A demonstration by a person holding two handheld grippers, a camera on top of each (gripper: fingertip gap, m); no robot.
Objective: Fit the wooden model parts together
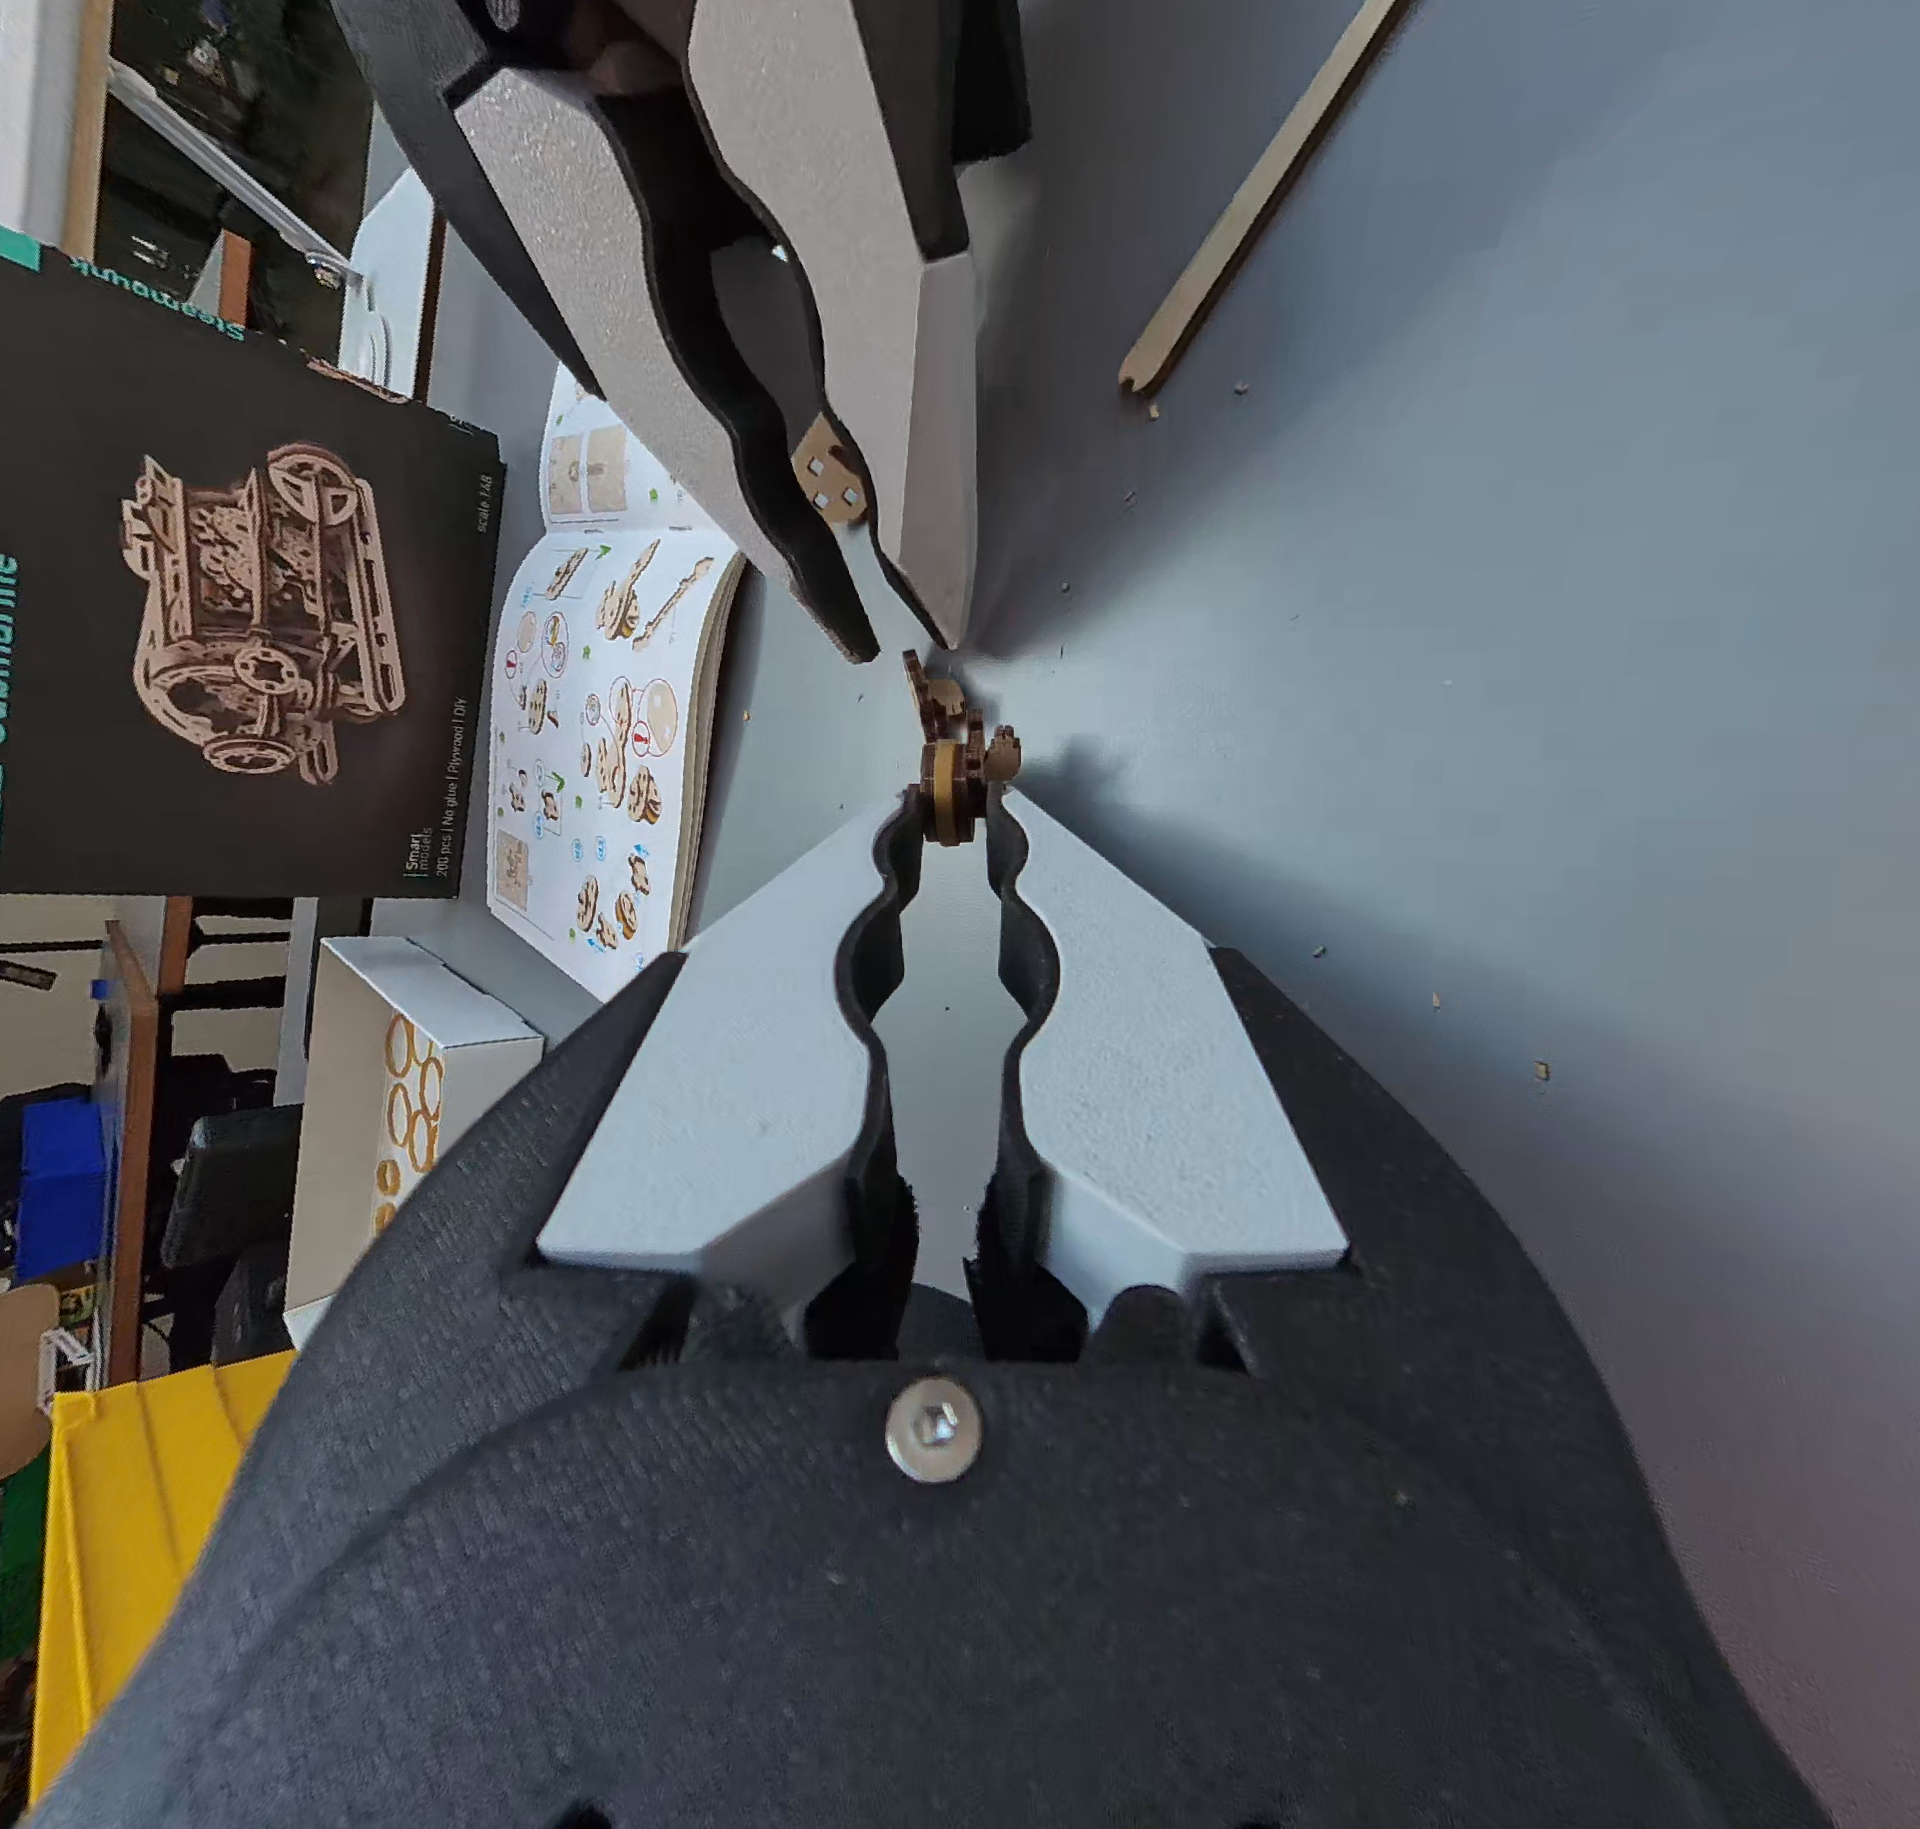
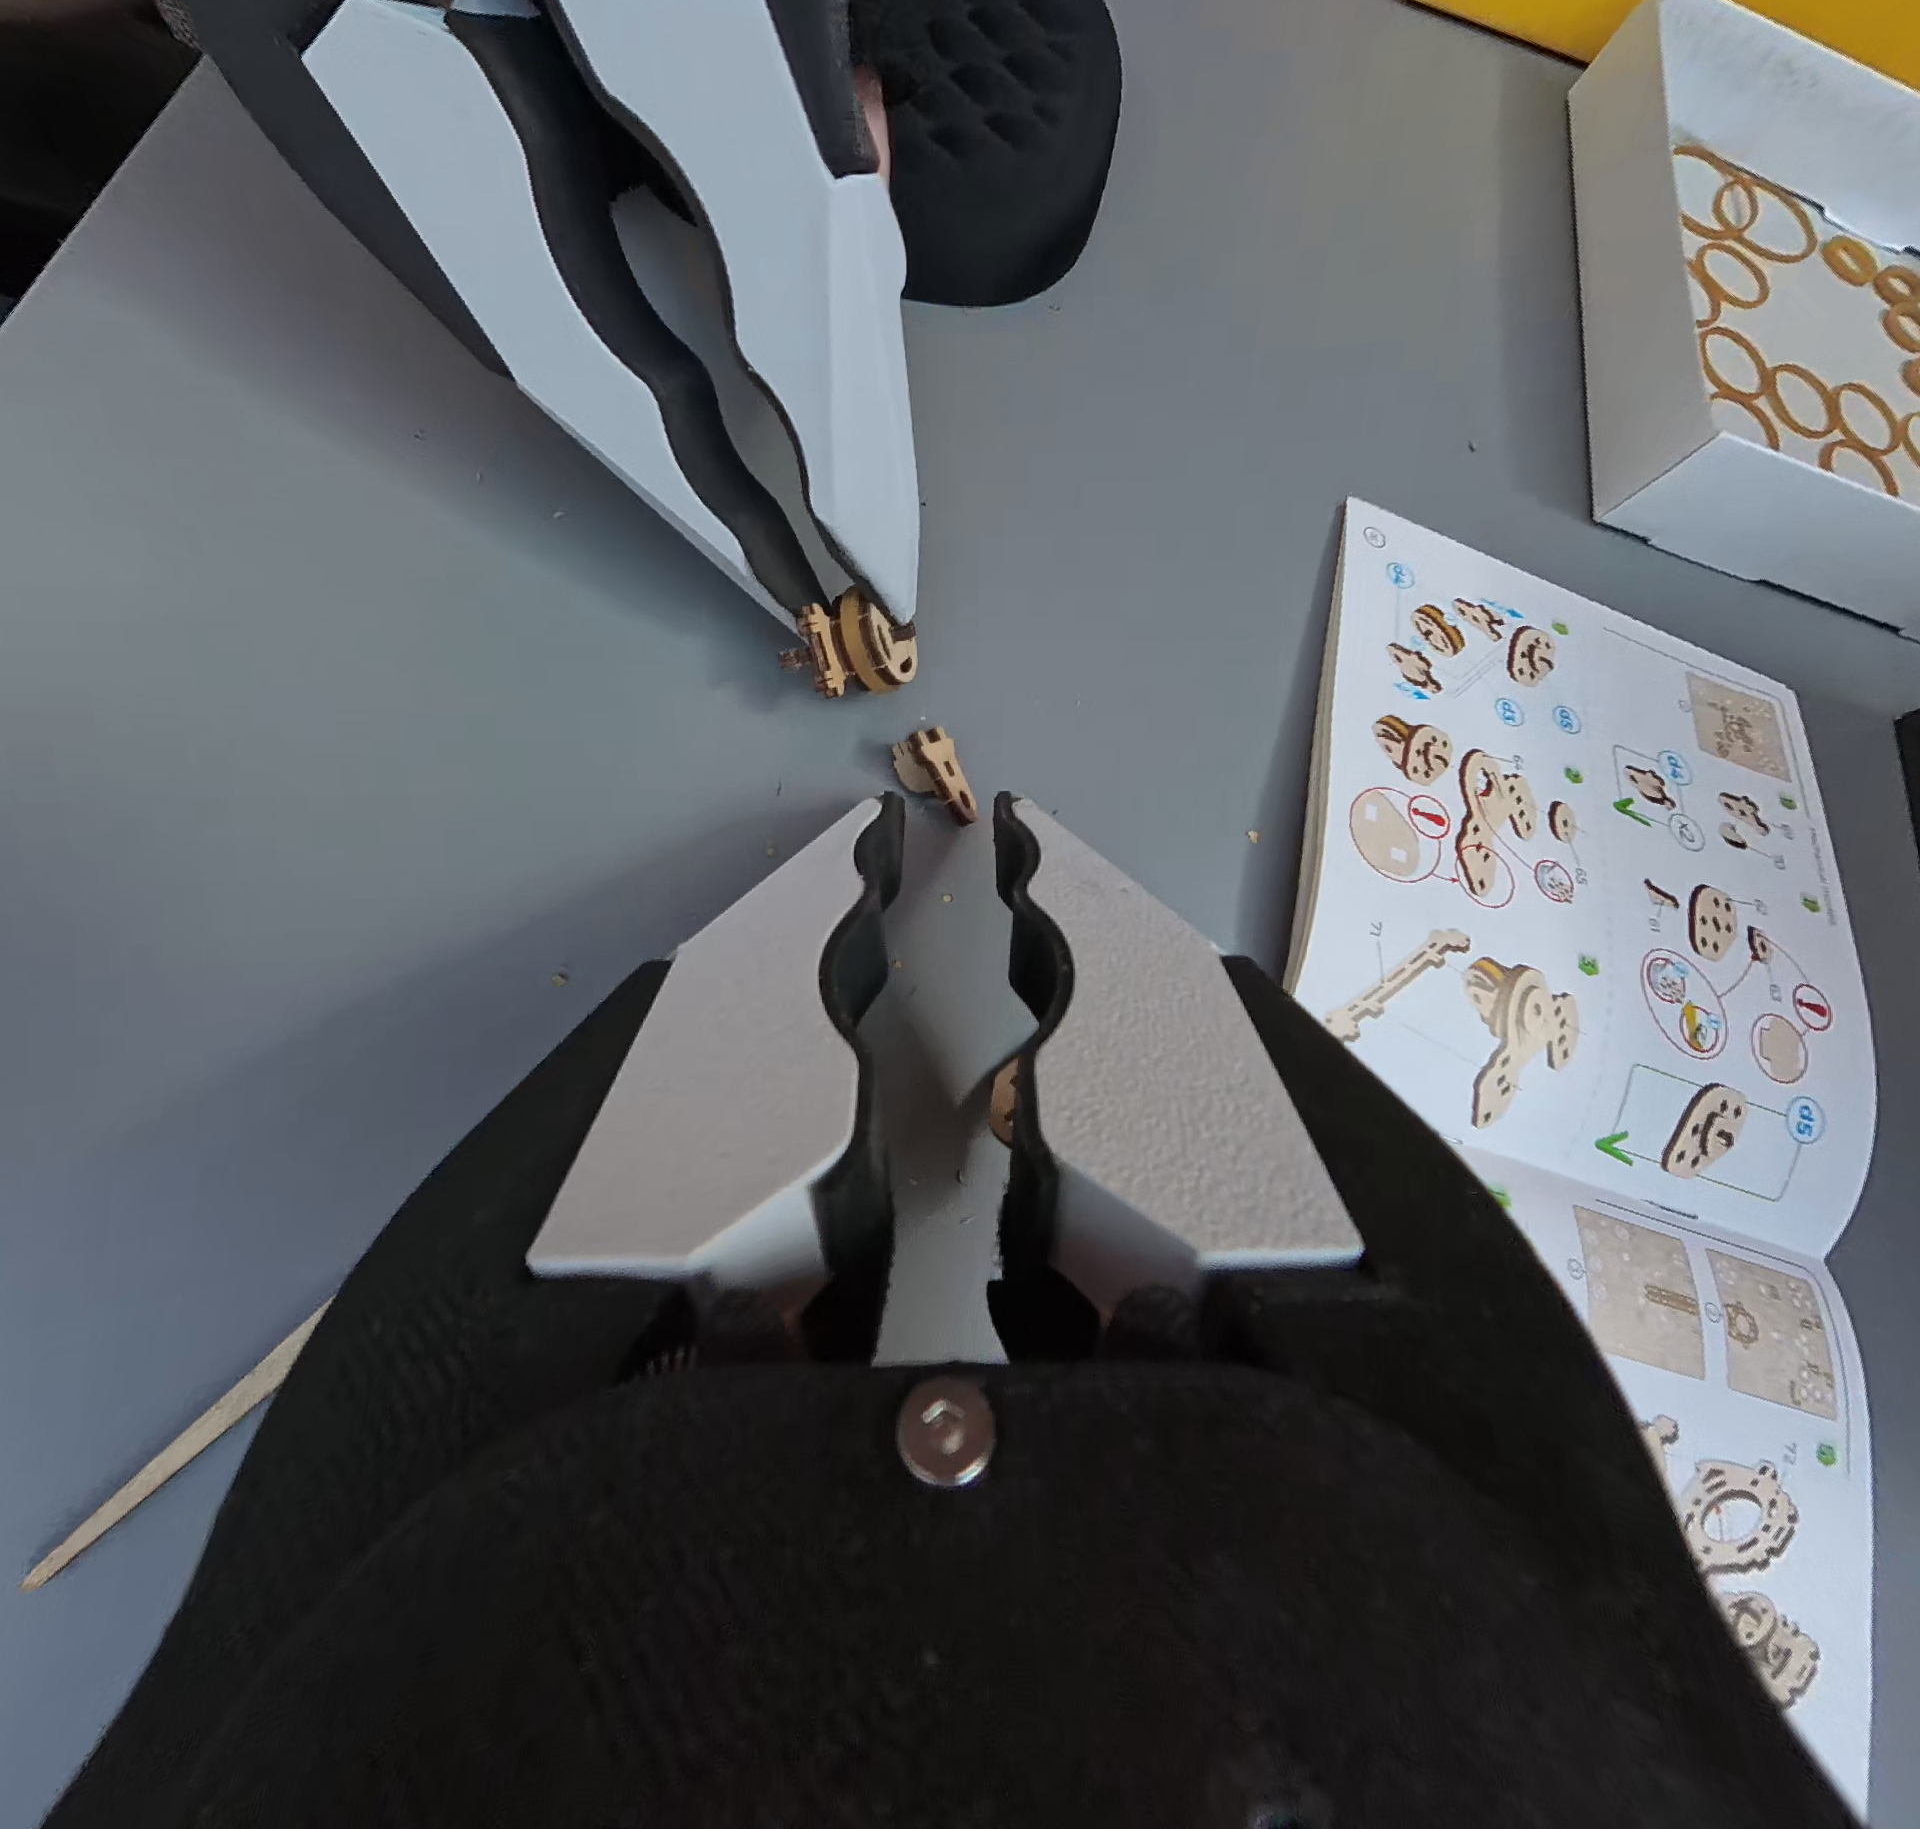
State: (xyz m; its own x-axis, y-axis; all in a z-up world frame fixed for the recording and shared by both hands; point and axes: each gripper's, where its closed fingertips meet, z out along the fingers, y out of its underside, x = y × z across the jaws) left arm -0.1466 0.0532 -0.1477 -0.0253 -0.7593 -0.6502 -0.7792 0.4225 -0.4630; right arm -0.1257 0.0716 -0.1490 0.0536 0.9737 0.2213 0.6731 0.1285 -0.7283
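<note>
The left tongs (image 1: 951, 803) are pinching a small round wooden disc assembly (image 1: 948, 787) at their very tips, holding it just above the grey bench (image 1: 1507, 740). In the right wrist view the same disc assembly (image 2: 868, 652) is showing a notched wooden piece slotted into it on the side away from the tips. The right tongs (image 2: 943, 800) are standing slightly spread, with nothing caught between their tips. A small loose wooden connector piece (image 2: 935, 771) is lying on the bench just in front of them, between the two tongs and close to the disc assembly without touching it. Another flat wooden piece (image 1: 829, 480) with square holes is sitting farther back between the right tongs' black pads, well short of their tips.

An open instruction booklet (image 2: 1558, 896) is lying on the bench beside the right tongs, and a white cardboard box (image 2: 1745, 325) patterned with golden rings is sitting beyond it. A dark model kit box (image 1: 239, 584) is standing near the booklet. A thin wooden strip (image 1: 1278, 158) is lying apart on the bench, with tiny wood crumbs scattered around.
</note>
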